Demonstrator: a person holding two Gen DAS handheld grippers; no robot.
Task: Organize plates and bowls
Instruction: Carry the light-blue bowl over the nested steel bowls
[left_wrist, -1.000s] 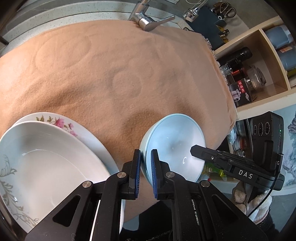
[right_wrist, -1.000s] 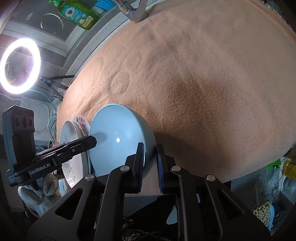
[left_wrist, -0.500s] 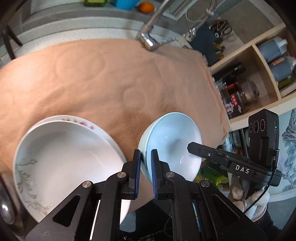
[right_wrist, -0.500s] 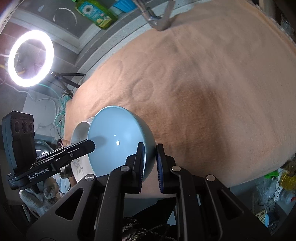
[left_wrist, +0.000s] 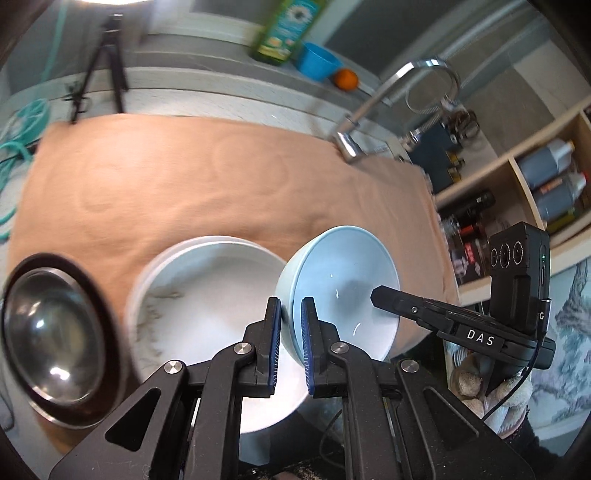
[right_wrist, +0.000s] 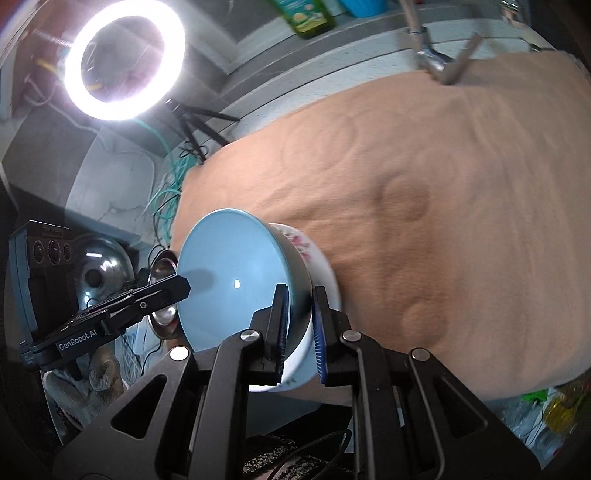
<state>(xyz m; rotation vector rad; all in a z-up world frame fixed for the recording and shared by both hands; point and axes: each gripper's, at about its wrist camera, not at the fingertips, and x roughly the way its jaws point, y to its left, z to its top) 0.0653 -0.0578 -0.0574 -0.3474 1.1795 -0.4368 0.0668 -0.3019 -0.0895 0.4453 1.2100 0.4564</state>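
Pale-blue ceramic bowl (left_wrist: 343, 291), rim pinched in both jaws, now lifted toward white plates (left_wrist: 207, 295) at 9 o'clock; stacking next.

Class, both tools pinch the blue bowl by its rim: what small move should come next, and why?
Probably carry the blue bowl leftward over the white dish and lower it. Left tool and right tool grip opposite rims, holding it tilted above the cloth.
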